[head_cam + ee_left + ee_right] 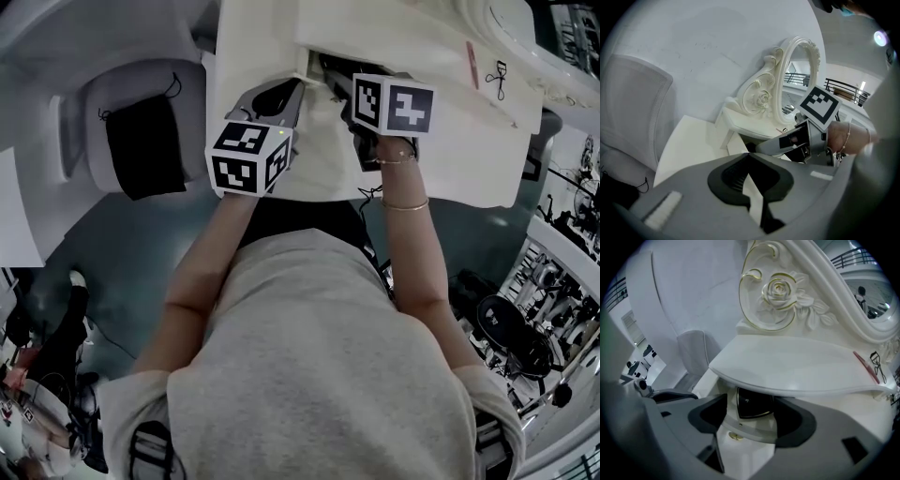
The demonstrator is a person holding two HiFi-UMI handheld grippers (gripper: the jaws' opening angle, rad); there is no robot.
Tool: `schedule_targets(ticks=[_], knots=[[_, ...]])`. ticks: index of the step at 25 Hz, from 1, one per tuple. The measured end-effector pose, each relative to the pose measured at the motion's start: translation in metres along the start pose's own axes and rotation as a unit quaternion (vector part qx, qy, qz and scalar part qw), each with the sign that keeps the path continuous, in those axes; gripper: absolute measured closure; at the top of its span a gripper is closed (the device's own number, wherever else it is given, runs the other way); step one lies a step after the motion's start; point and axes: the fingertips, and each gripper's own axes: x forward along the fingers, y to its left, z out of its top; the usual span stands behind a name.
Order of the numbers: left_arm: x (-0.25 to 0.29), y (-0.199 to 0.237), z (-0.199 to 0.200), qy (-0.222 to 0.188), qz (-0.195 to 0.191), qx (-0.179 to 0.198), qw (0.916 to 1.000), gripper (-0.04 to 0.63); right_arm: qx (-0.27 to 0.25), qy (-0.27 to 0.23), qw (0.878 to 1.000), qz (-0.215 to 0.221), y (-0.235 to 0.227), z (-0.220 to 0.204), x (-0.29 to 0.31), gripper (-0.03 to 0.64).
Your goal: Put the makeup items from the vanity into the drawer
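The white vanity (450,141) has its drawer (319,131) pulled out under the top. My right gripper (754,401) is at the drawer's mouth, under the vanity top's edge, shut on a black compact (754,404) just above the drawer front with its gold knob (736,436). In the head view the right gripper (330,73) reaches into the dark opening. My left gripper (749,154) is shut and holds nothing; it hangs left of the drawer (736,140), beside the right gripper (761,147). A pink pencil (472,64) and an eyelash curler (498,80) lie on the vanity top.
An ornate white mirror (801,75) stands at the back of the vanity. A pale chair (122,103) with a black bag (141,145) on it is to the left. Racks with equipment (553,309) stand at the right.
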Motion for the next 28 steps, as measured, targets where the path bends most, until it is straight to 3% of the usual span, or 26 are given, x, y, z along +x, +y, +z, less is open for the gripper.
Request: schedule_targets(ticks=[9,15,22,28], knots=[[-0.003,-0.004,0.003,0.000,-0.004,0.014,0.9999,0.586,-0.002,-0.030,0.999,0.019,0.002,0.000,-0.009,0.296],[-0.010,-0.002,0.014,-0.014,0.008,0.024,0.9996,0.586,-0.026,-0.067,0.995,0.063,0.010,0.009,-0.030,0.296],[-0.014,-0.012,0.019,-0.018,0.029,0.059,0.9976,0.586,-0.021,-0.144,0.983,0.109,0.010,0.025,-0.058,0.296],[-0.010,-0.034,0.024,-0.029,0.041,0.061,0.9969,0.586,-0.019,-0.182,0.972,0.145,-0.002,0.026,-0.078,0.296]])
